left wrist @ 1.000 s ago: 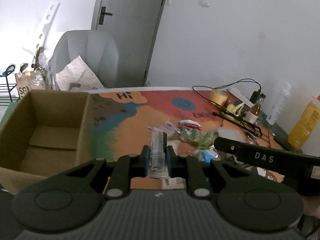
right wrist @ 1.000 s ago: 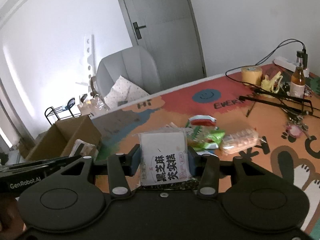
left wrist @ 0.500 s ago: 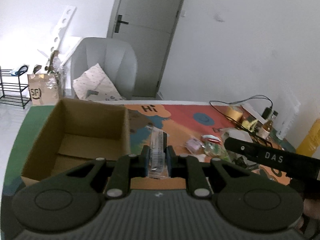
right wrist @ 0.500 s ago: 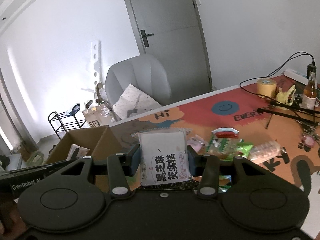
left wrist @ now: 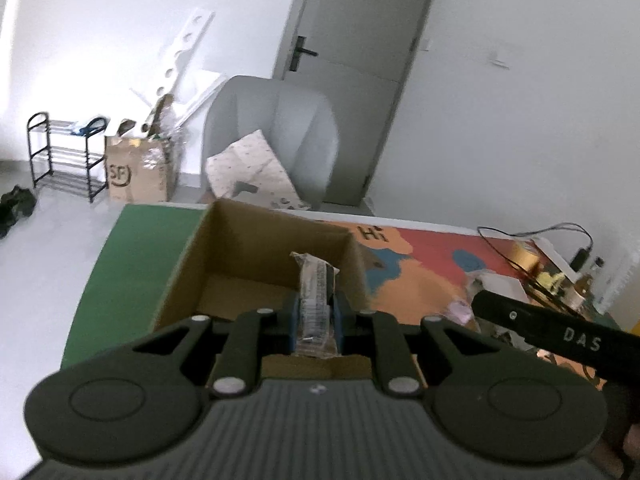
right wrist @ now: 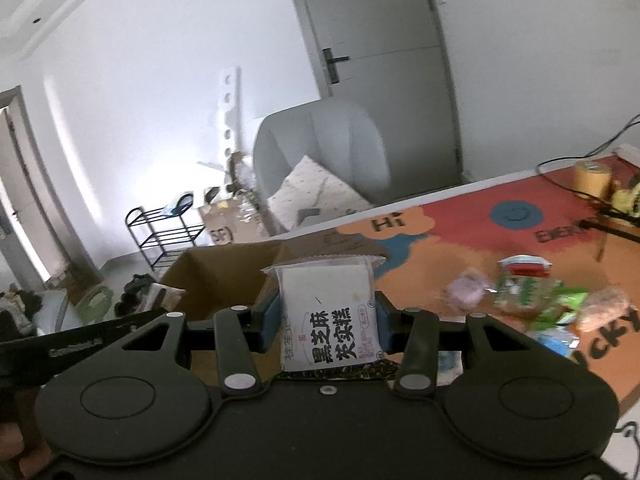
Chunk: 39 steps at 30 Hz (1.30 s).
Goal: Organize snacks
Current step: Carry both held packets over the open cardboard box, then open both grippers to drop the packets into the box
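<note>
Two handheld grippers each carried a snack over a table covered by a colourful cartoon mat (right wrist: 460, 216). Seen from the left wrist, the left gripper (left wrist: 316, 316) had its blue-padded jaws drawn in narrow and pressed against the sides of a slim clear-wrapped snack packet (left wrist: 316, 300), which stood upright on its edge between them. The packet was held in front of, and apparently above, an open cardboard box (left wrist: 224, 248) that sat on the green end of the mat; the box's brown floor was visible and looked bare where it could be seen. To the right, part of the other gripper's black body with white letters crossed the picture. From the right wrist, the right gripper (right wrist: 326, 322) clamped a square white snack packet printed with black Chinese characters (right wrist: 330, 312), its pads touching both side edges and the face turned toward the camera. The same cardboard box (right wrist: 224, 276) lay just beyond and to the left of this packet. Farther right on the mat was a loose, blurred heap of other snack packets (right wrist: 532, 296), green, red and pale purple. Behind the table stood a grey armchair (left wrist: 276, 136), a grey door (left wrist: 356, 80) and a black wire shoe rack (left wrist: 56, 156).
</note>
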### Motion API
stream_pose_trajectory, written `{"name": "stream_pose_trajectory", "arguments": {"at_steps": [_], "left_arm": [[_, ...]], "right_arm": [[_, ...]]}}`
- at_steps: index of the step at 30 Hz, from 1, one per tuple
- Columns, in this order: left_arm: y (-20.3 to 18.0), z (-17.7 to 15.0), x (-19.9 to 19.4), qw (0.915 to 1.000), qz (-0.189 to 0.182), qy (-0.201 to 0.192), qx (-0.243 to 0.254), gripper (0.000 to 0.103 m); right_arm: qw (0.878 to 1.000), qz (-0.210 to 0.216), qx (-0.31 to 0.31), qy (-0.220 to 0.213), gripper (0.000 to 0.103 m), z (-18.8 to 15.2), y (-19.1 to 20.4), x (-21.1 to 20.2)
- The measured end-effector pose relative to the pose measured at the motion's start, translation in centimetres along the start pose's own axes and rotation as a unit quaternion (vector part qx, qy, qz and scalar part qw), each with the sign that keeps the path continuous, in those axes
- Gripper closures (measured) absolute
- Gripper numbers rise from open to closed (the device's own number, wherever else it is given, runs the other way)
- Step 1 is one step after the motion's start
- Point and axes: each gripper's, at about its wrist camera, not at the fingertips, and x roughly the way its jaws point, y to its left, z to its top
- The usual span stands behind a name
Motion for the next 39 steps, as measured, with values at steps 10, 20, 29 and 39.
{"name": "stream_pose_trajectory", "arguments": {"at_steps": [10,20,29,39], "left_arm": [[1.5,-0.1,-0.6,0.9996,0.024,0.002,-0.011,0.058],[3.4,0.5,-1.6,0.9989,0.035,-0.012,-0.029,0.034],[4.3,0.6,-1.6,0.9977,0.047,-0.026,-0.042,0.014],[2.0,0.2,-1.2,0.9983,0.042,-0.032,-0.026,0.01]], "right_arm": [[0.999,0.04,-0.016,0.007,0.058,0.8,3.5,2.3],[0.996,0.085,-0.011,0.017,0.058,1.4,6.2,4.4],[0.996,0.088,-0.018,-0.014,0.02,1.7,6.2,3.9],[0.999,0.016,-0.013,-0.024,0.007,1.1,2.2,1.4]]}}
